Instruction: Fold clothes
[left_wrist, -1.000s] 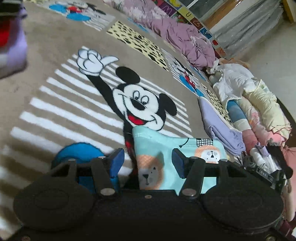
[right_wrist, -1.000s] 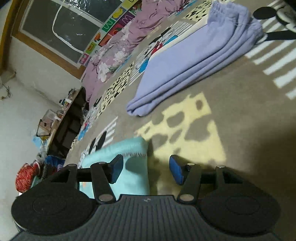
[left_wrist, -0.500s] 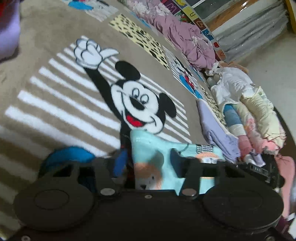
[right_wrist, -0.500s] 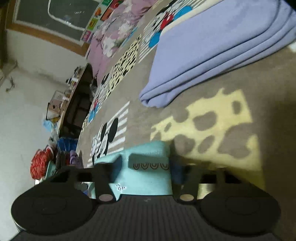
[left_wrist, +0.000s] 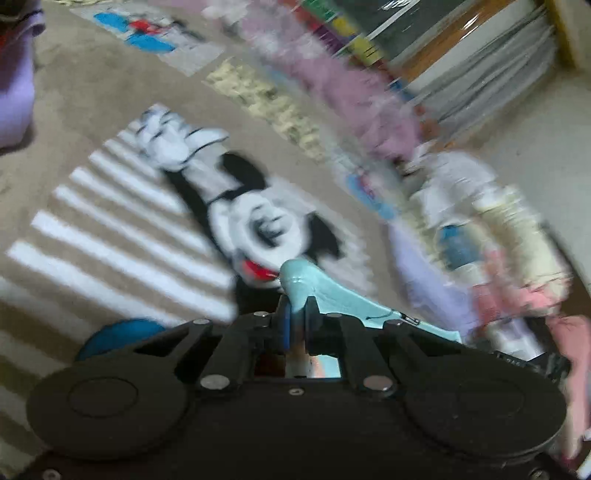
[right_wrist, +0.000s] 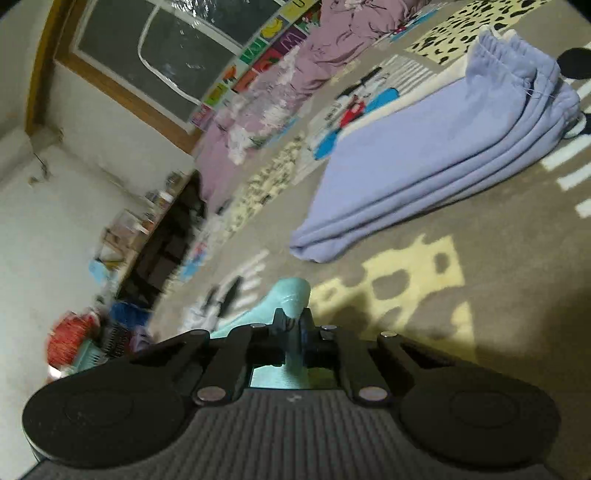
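A: Where does the cloth (left_wrist: 332, 295) lie from your tongs?

B: Right in them. Your left tongs (left_wrist: 294, 325) are pinched tight on a puckered bit of its edge, and from there the mint fabric trails down and to the right, over the rug (left_wrist: 92, 177). Your right tongs (right_wrist: 293, 326) are closed just as tight on another bit of the same cloth (right_wrist: 291, 295), which falls away to the left and under the tool.

A: So the long axis?

B: By my reading it runs between your two hands, one held edge stretched from tongs to tongs. Neither hand is nearer; both have it. Which way that edge should travel I can't settle from here, since most of the cloth is hidden below the tools.

A: And against a second ago?

B: Then both tongs stood wide open over the cloth lying flat. Now both are closed on it, the fabric bunches upward, and the left view is smeared with motion. The lilac pile (right_wrist: 443, 155) sits well apart, unchanged.
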